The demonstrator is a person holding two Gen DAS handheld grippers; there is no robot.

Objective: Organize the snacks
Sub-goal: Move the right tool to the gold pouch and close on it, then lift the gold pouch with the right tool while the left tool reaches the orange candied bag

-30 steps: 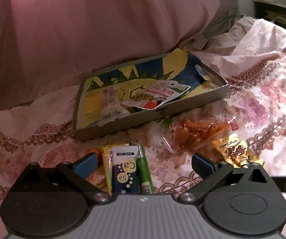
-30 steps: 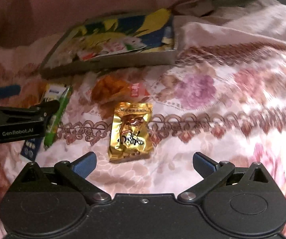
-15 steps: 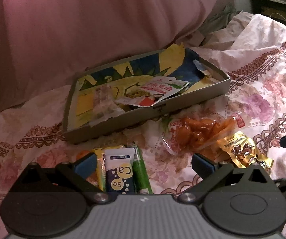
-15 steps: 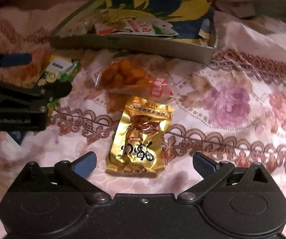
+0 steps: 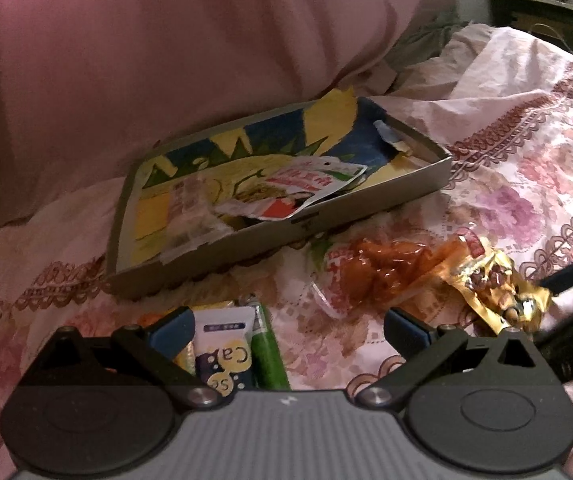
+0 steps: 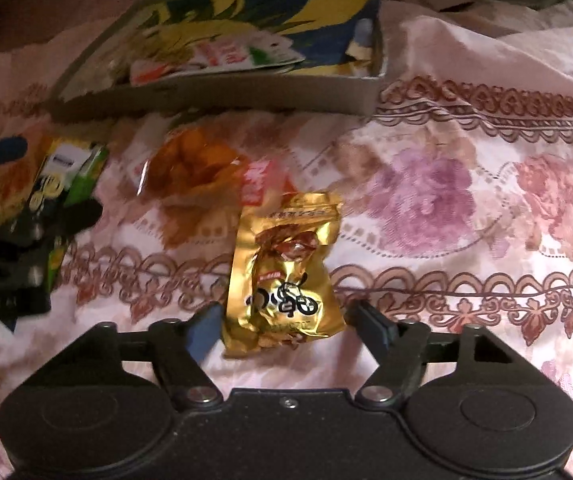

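A shallow grey cardboard box (image 5: 366,210) with a blue and yellow print inside lies on the bed and holds a white and red packet (image 5: 306,184). It also shows in the right wrist view (image 6: 246,92). My right gripper (image 6: 286,330) is open, its jaws on either side of a gold snack packet (image 6: 284,276). The gold packet also shows in the left wrist view (image 5: 498,288). An orange snack bag (image 5: 386,268) lies beside it. My left gripper (image 5: 286,328) is open above a blue and white "Ca" packet (image 5: 226,352) and a green stick (image 5: 268,354).
A floral pink bedsheet (image 6: 466,208) covers the bed. A large pink pillow (image 5: 166,48) rises behind the box. A dark shelf (image 5: 542,12) stands at the far right.
My right gripper has moved forward and narrowed its jaws around the gold packet. My left gripper has moved back a little; the box sits farther away in its view.
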